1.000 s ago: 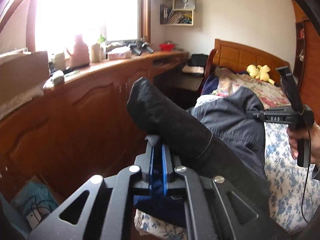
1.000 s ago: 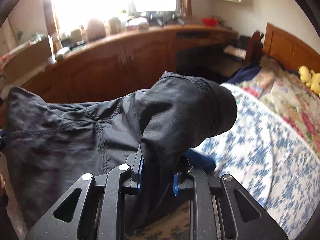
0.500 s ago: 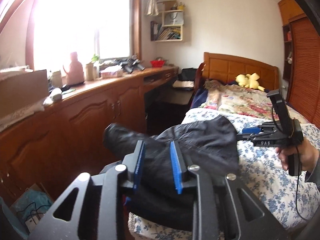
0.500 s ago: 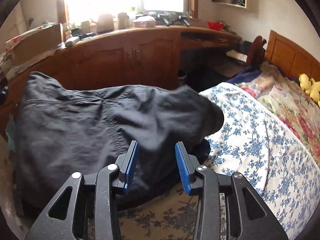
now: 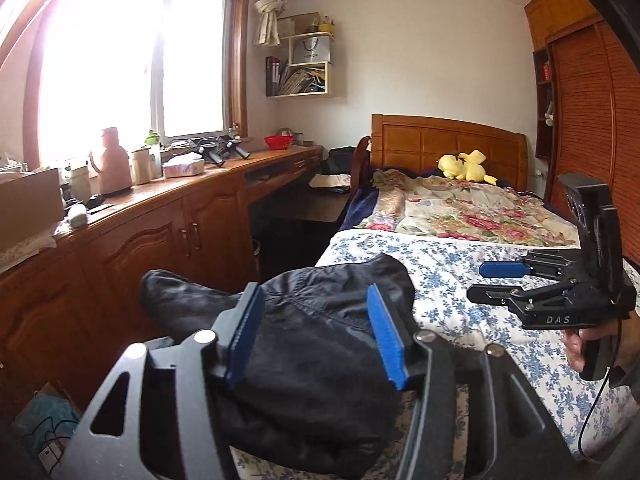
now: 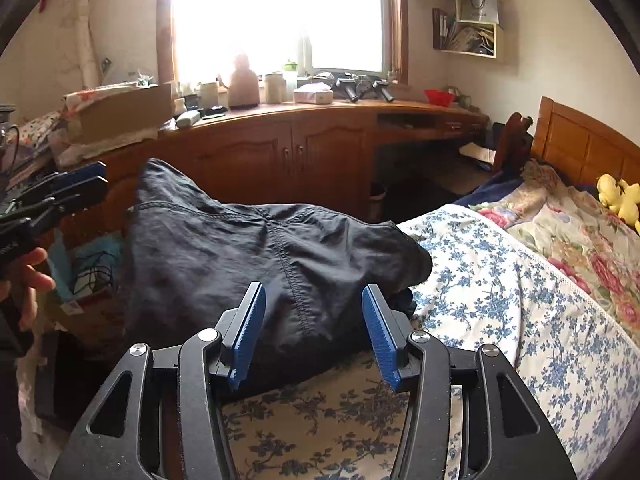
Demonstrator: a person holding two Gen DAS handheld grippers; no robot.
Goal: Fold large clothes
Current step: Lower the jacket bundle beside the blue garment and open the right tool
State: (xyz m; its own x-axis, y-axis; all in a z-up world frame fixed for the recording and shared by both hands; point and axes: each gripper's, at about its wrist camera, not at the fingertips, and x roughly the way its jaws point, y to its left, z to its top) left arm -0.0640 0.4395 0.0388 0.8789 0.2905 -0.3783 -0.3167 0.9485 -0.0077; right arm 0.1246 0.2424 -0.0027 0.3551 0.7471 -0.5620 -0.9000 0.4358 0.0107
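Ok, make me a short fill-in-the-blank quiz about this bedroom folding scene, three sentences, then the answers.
1. The dark garment lies on the ____.
2. The yellow plush toy sits by the wooden ____.
3. The pads of the right gripper are coloured ____.

Missing words: bed; headboard; blue

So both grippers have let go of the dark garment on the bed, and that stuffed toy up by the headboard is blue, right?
Not blue: the stuffed toy by the headboard is yellow, as the left wrist view shows. The rest holds: both grippers' jaws are opening, clear of the dark garment on the bed.
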